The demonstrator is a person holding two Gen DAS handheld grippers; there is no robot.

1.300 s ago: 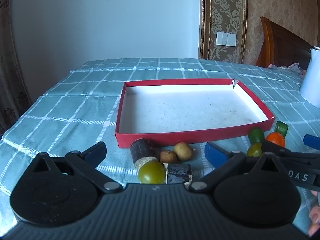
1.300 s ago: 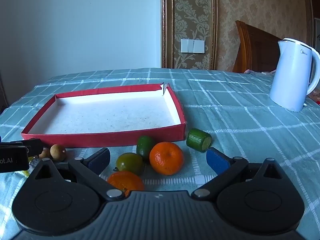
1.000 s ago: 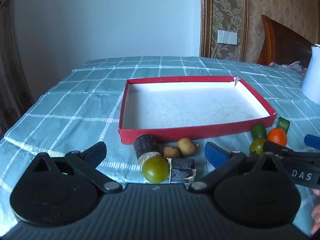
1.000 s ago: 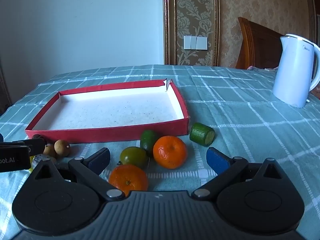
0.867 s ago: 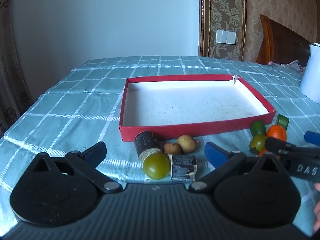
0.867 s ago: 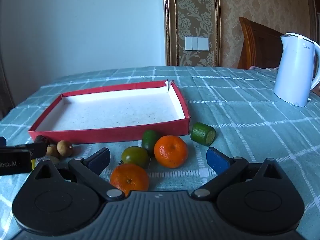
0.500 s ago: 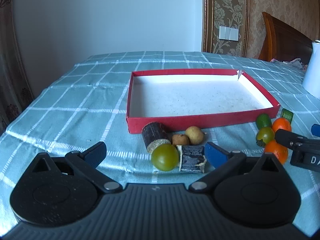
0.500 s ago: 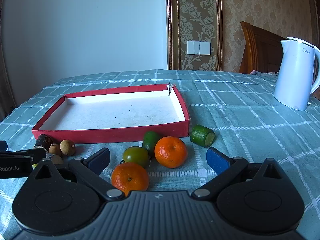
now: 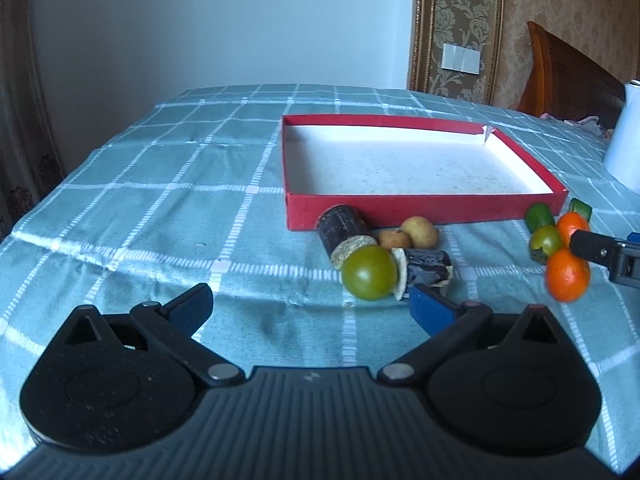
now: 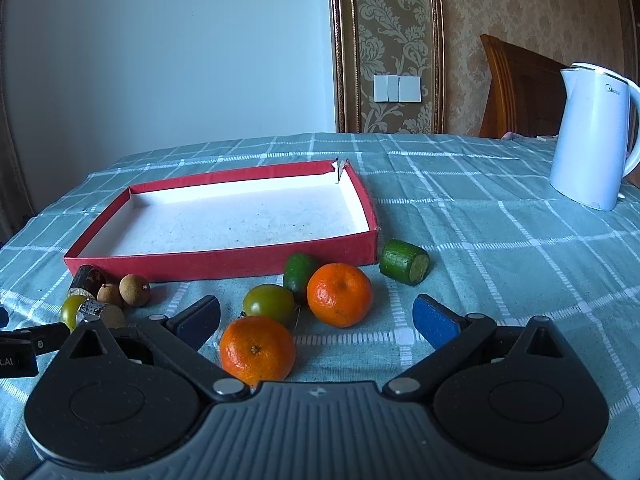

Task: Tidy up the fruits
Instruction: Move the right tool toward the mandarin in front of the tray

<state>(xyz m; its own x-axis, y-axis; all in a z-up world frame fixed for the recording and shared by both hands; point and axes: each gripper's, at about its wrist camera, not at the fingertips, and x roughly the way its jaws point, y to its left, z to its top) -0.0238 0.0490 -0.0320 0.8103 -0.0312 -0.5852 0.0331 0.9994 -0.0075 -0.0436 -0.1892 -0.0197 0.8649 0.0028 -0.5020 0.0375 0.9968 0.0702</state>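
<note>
My left gripper (image 9: 310, 306) hangs low over the checked cloth of the worktop (image 9: 160, 200) with its blue-padded fingers spread wide and nothing between them. Just ahead of its right finger lies a green tomato (image 9: 370, 267), touching two dark cut cane pieces: one (image 9: 423, 267) lying beside it, the other (image 9: 345, 229) angled back toward the tray. Two small brown longans (image 9: 419, 232) sit between those pieces and the tray's front wall.

My right gripper (image 10: 316, 320) is likewise spread wide and holds nothing. A tangerine (image 10: 257, 351) lies between its fingers, nearer the left one. Beyond that sit a second green tomato (image 10: 269, 305), a second tangerine (image 10: 339, 294) and a dark green fruit (image 10: 299, 271) close together, with a cut green cylinder (image 10: 404, 261) off to the right near the tray's corner.

The red tray (image 10: 224, 258) with its white floor stands behind all the fruit and holds none of it. A white kettle (image 10: 592, 136) stands far right on the cloth.
</note>
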